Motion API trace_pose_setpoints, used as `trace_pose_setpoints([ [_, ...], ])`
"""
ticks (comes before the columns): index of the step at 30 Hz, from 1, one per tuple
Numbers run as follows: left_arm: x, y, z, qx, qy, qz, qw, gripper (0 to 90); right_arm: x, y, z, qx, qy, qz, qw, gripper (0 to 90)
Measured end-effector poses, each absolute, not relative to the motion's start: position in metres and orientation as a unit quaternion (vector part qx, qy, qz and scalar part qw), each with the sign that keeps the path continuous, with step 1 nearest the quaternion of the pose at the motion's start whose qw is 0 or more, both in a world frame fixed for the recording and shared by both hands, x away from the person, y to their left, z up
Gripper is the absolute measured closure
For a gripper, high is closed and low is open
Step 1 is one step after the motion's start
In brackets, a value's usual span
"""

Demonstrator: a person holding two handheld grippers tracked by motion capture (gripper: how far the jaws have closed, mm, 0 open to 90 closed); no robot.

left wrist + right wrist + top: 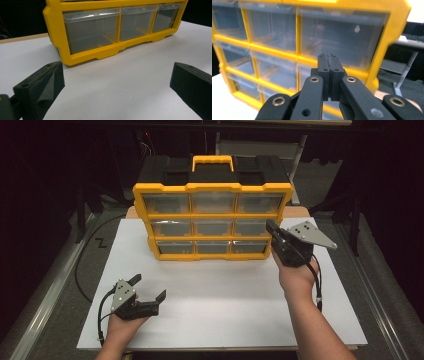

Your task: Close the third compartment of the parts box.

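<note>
Evidently the yellow drawer cabinet (212, 220) stands at the worktop's (225, 305) far edge. The right gripper (273, 231), jaws pressed together on nothing, sits by its right-hand drawers (probably to open one): part them first. The left gripper (149, 287) rests wide apart, near the front.

Overhead forward; both gripper views share organizer (212, 215) (right nearer).

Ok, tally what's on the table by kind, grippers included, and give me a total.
Yellow-framed drawer organizer: 1
Clear drawers in it, 3 rows of 3 (one at): 9
Hand-held grippers: 2, the left gripper with jaws apart, the right gripper with jaws closed on nothing, up by the organizer's right side
White table sheet: 1
Total: 13
</note>
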State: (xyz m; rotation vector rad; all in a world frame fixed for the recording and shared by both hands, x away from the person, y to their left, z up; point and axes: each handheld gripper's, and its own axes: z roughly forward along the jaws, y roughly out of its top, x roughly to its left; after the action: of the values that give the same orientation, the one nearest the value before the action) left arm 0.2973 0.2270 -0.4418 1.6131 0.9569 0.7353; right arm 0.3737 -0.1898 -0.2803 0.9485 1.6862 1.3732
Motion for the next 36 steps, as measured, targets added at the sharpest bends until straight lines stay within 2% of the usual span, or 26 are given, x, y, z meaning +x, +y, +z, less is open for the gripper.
trace_pose_setpoints([
  [14, 0.296, 0.227, -0.443, 0.678, 0.404, 0.309, 0.530, 0.4, 0.348, -0.221, -0.367, 0.396, 0.695, 0.498, 0.335, 89.9],
  [20, 0.294, 0.227, -0.443, 0.679, 0.402, 0.310, 0.531, 0.4, 0.337, -0.241, -0.395, 0.410, 0.703, 0.482, 0.325, 87.9],
  [28, 0.293, 0.232, -0.444, 0.677, 0.412, 0.309, 0.525, 0.4, 0.321, -0.275, -0.413, 0.440, 0.696, 0.482, 0.300, 78.5],
  [36, 0.292, 0.230, -0.443, 0.680, 0.410, 0.310, 0.523, 0.4, 0.324, -0.273, -0.417, 0.441, 0.701, 0.484, 0.285, 64.9],
])
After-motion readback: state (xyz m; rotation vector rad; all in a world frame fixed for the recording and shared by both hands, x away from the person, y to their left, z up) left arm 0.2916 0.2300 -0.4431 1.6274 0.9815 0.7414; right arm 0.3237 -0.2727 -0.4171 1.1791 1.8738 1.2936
